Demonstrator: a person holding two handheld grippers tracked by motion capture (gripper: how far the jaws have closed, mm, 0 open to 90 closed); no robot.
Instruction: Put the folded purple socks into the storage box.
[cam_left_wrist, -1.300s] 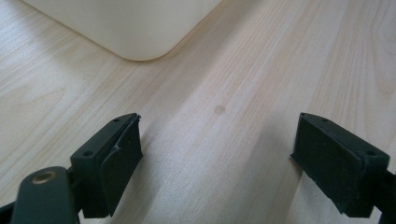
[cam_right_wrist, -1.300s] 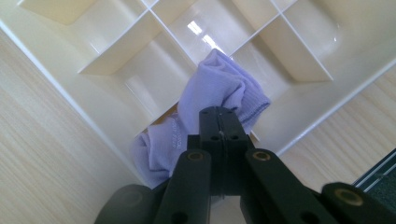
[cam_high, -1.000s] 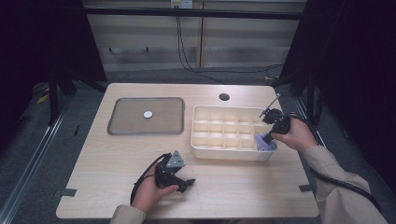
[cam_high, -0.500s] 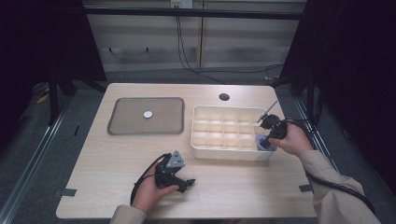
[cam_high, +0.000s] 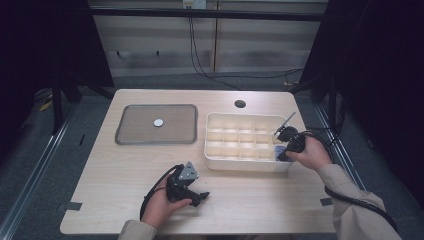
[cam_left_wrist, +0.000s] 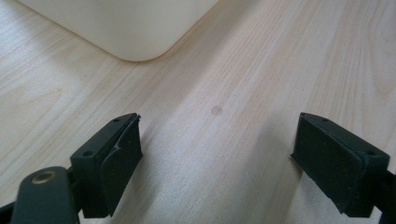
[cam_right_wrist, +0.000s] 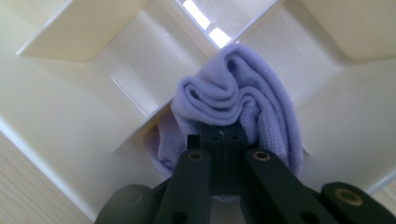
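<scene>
The lilac cloth (cam_right_wrist: 238, 100) is bunched into folds and sits in a corner compartment of the cream divided tray (cam_high: 235, 160), the one at the tray's near right end as the high view shows it. The right claw (cam_right_wrist: 223, 140) is pressed together on the cloth, its black tips buried in the folds from above, so the fabric wraps around them on both sides. In the right gripper view the cloth lies against the partition walls where they cross, and part of it seems to reach the compartment floor, though the claw hides the underside. In the high view the right hand (cam_high: 310, 152) holds its claw (cam_high: 283, 153) over that same corner, and a little of the cloth (cam_high: 280, 150) shows as a pale blue patch beside the tray's wall.

The left claw (cam_high: 200, 196) rests low over the tabletop (cam_high: 250, 200), near the front edge and well apart from the tray. Its jaws stand wide apart with nothing between them; the left gripper view shows bare wood grain and a rounded corner of the tray (cam_left_wrist: 135, 32) ahead.

A grey flat tray (cam_high: 135, 135) lies on the left half of the tabletop with a small white disc (cam_high: 158, 122) on it
</scene>
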